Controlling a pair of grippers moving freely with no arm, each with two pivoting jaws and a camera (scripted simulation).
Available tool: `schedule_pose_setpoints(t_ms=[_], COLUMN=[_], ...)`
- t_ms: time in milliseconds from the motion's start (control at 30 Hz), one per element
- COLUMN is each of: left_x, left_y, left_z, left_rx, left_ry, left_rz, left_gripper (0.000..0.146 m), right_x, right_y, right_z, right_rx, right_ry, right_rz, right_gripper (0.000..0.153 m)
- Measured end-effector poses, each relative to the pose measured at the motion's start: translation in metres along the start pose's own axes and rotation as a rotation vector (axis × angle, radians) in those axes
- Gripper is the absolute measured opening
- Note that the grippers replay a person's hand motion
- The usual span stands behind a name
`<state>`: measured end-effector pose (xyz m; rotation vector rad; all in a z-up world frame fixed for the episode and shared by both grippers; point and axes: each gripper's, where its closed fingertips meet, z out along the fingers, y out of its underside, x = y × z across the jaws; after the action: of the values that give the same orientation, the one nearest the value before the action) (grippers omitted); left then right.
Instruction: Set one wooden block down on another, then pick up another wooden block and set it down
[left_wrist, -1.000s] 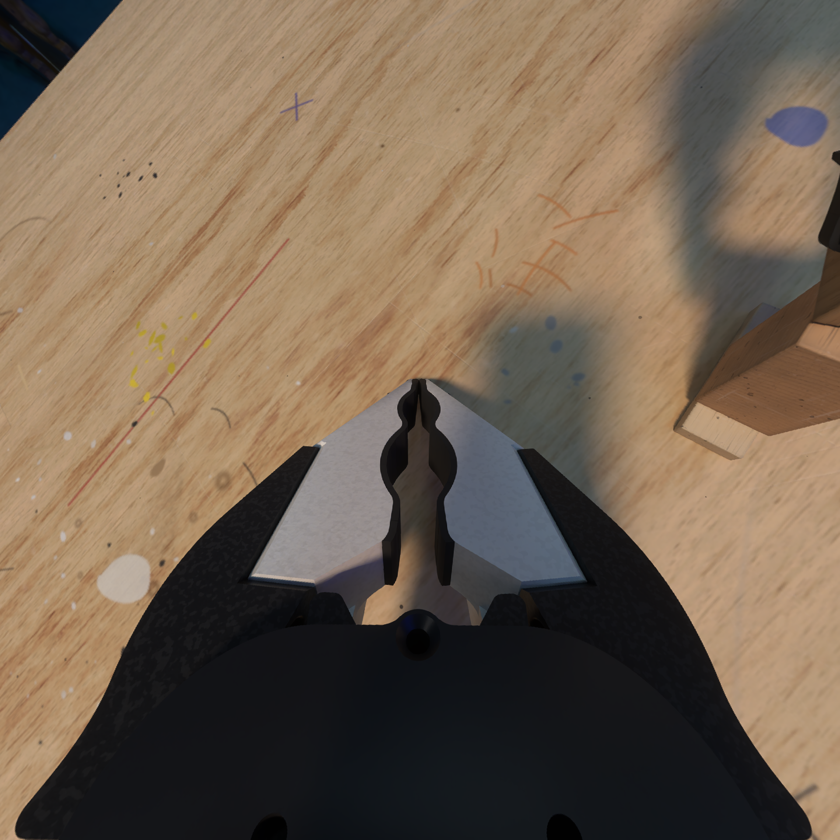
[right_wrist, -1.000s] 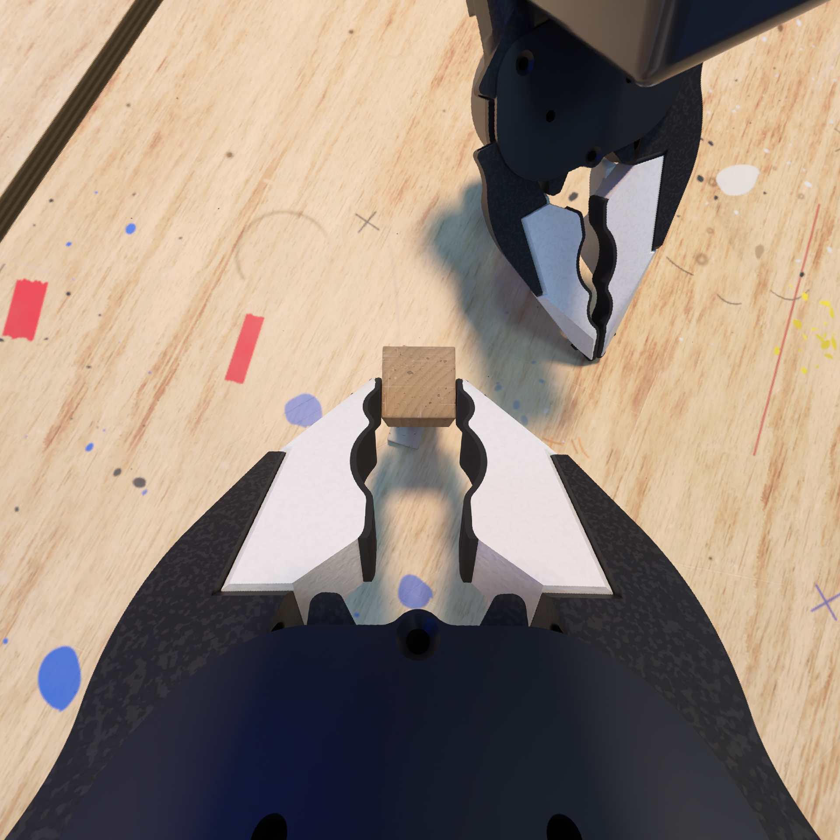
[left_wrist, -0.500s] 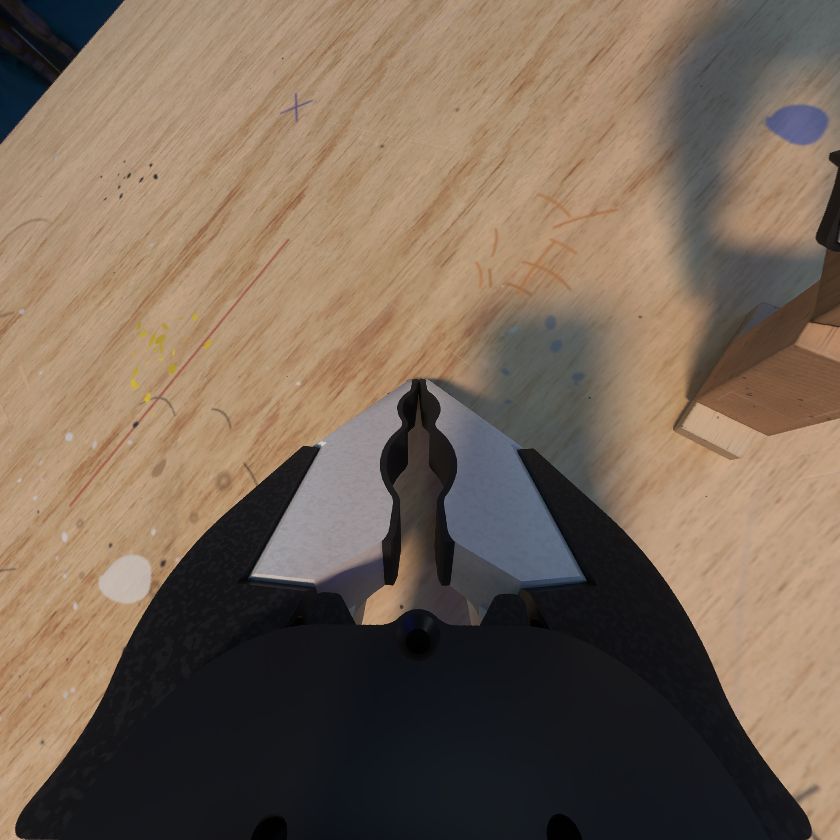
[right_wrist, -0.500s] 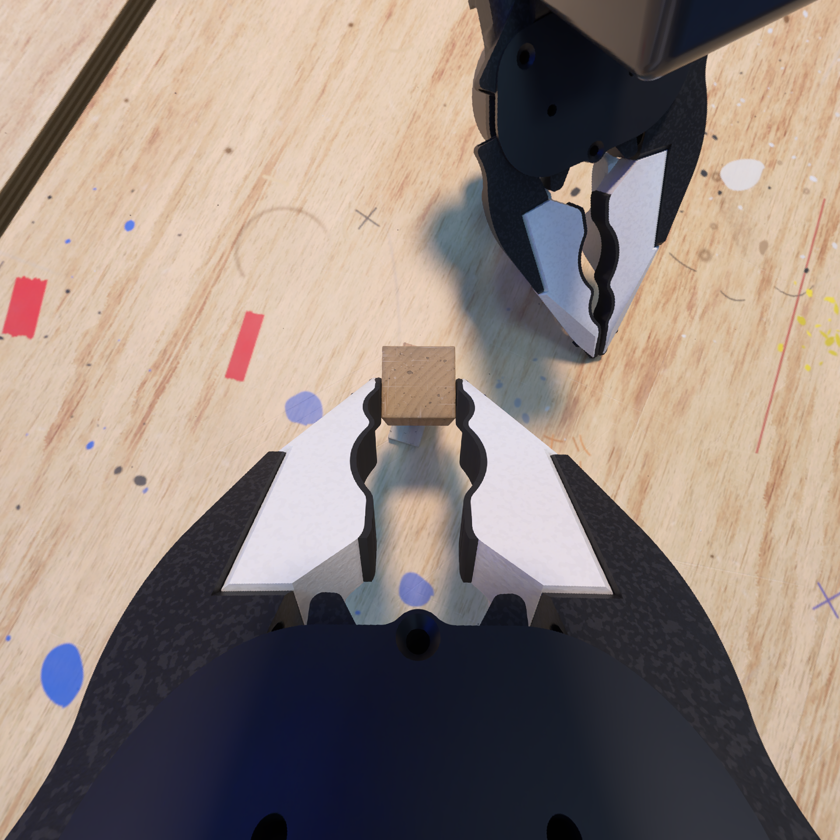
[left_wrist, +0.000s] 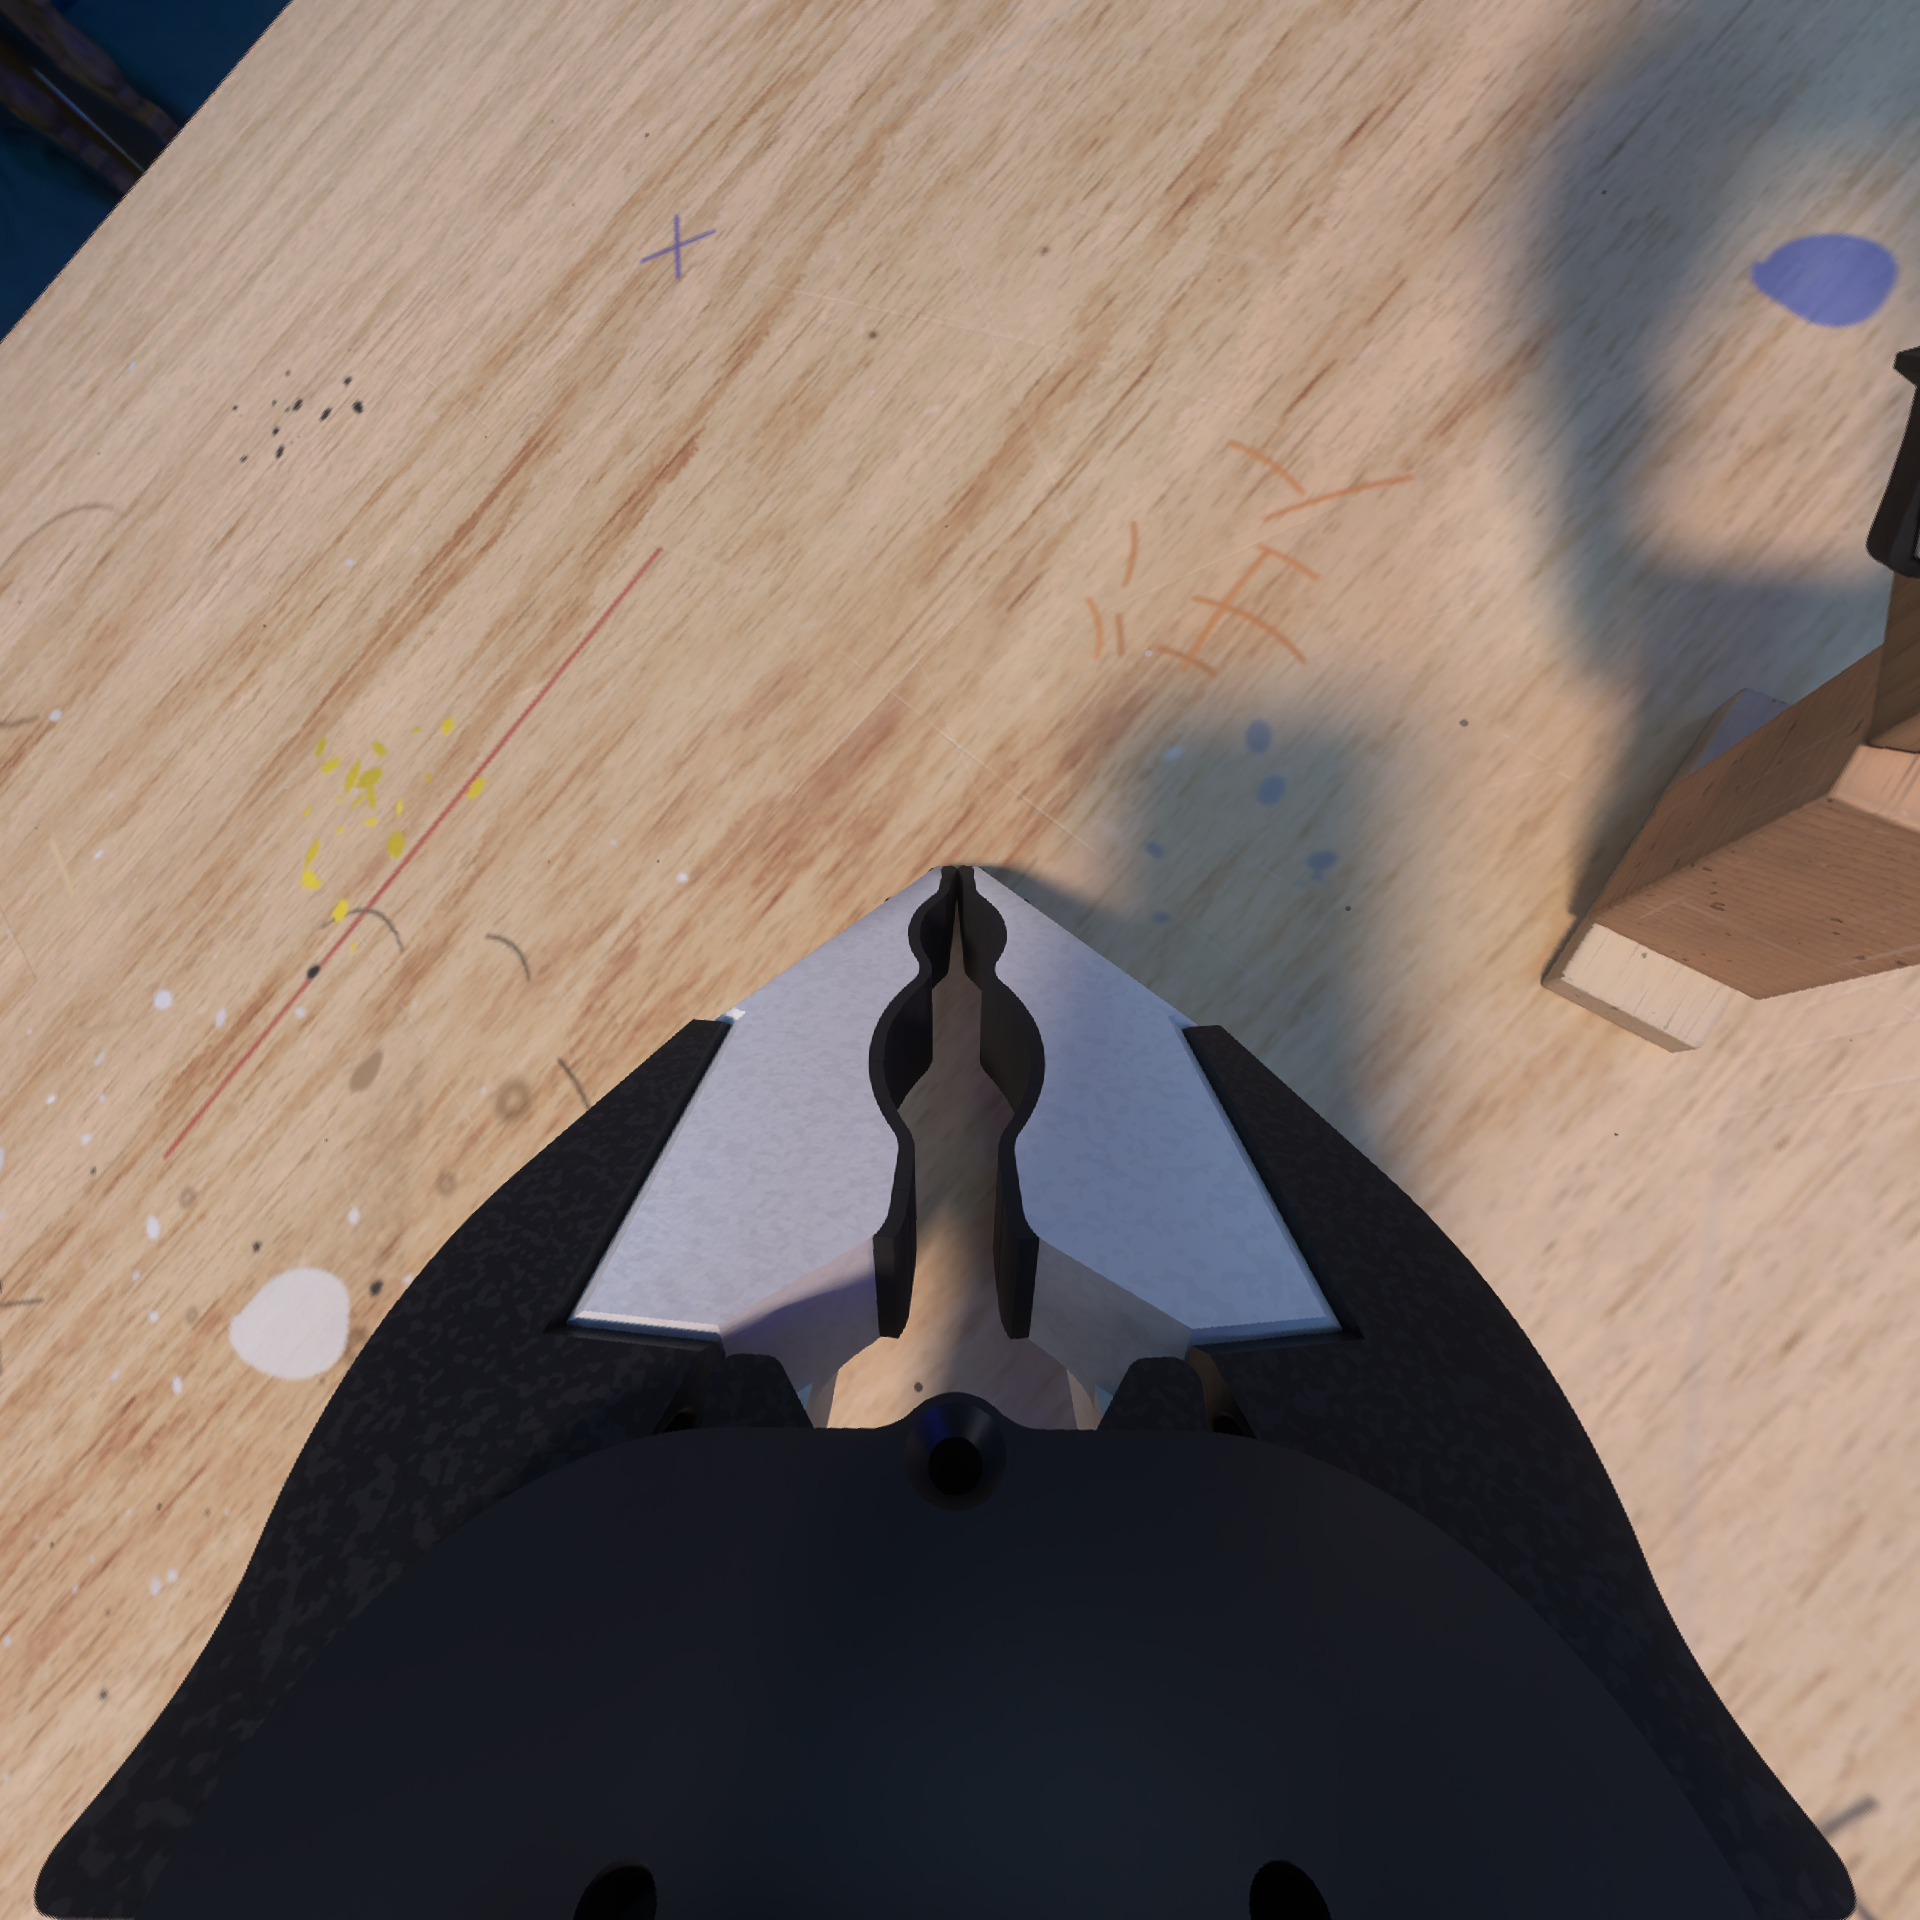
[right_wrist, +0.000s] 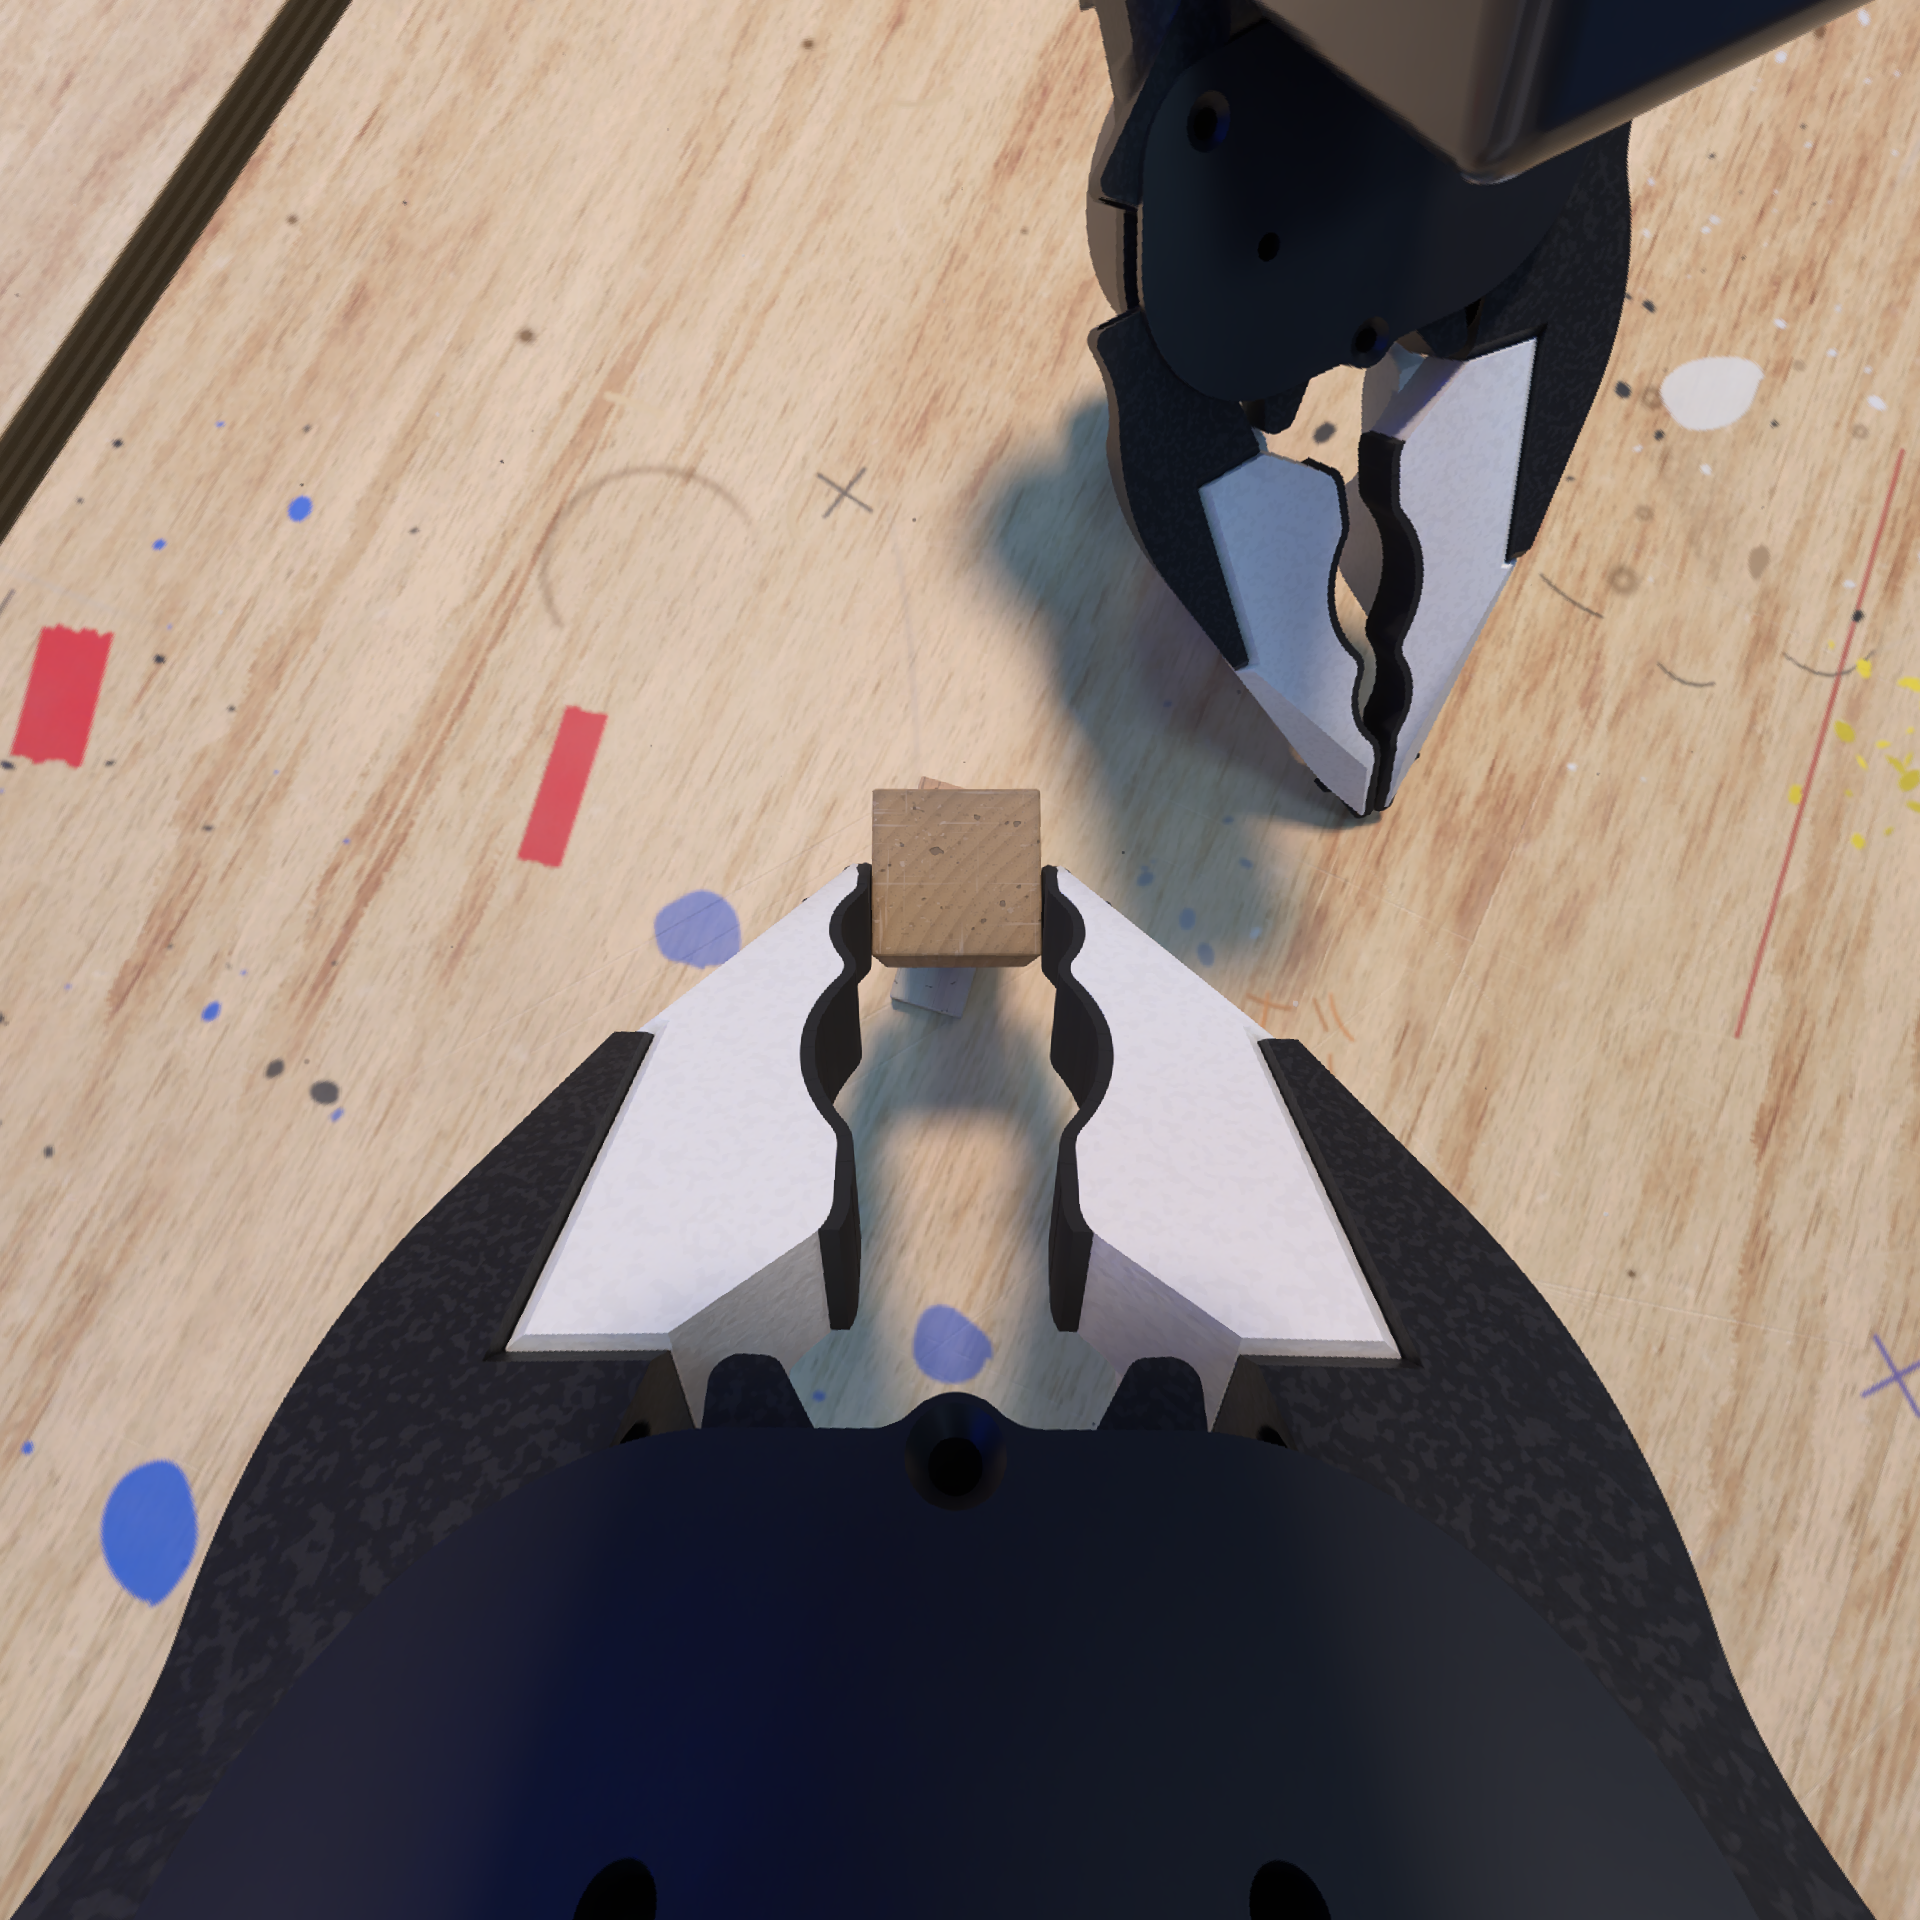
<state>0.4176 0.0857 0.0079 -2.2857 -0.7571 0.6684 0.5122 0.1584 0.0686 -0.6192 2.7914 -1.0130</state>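
My right gripper (right_wrist: 956, 883) is shut on a small wooden block (right_wrist: 956, 878), held by its tips. Directly under it lies a paler wooden block (right_wrist: 932, 994), mostly hidden, with only slivers showing. In the left wrist view the darker held block (left_wrist: 1766, 883) sits turned on the pale lower block (left_wrist: 1631, 987) at the right edge, and they look to be touching. My left gripper (left_wrist: 956, 873) is shut and empty over bare table. In the right wrist view it (right_wrist: 1371, 805) hangs with its tips near the table, to the right of and beyond the blocks.
The wooden table (left_wrist: 831, 520) carries paint spots, pencil marks and a thin red line (left_wrist: 416, 852). Two red tape strips (right_wrist: 561, 787) lie to the left in the right wrist view. The table's edge (left_wrist: 125, 187) runs at the far left, with a dark groove (right_wrist: 177, 239) there.
The right gripper with its block has shifted very slightly, and a corner of the lower block now peeks out beyond the held one. The left gripper has not moved.
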Motion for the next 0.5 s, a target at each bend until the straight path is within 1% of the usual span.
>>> schedule_pose_setpoints(t_ms=[500], left_x=[0.0], left_y=[0.0], left_z=[0.0], left_rx=[0.0], left_ry=[-0.001], left_rz=[0.001], left_gripper=[0.0], right_x=[0.0004], right_y=[0.0017], right_z=[0.0007], right_rx=[-0.007], right_ry=[-0.002], right_rz=[0.005], right_gripper=[0.032])
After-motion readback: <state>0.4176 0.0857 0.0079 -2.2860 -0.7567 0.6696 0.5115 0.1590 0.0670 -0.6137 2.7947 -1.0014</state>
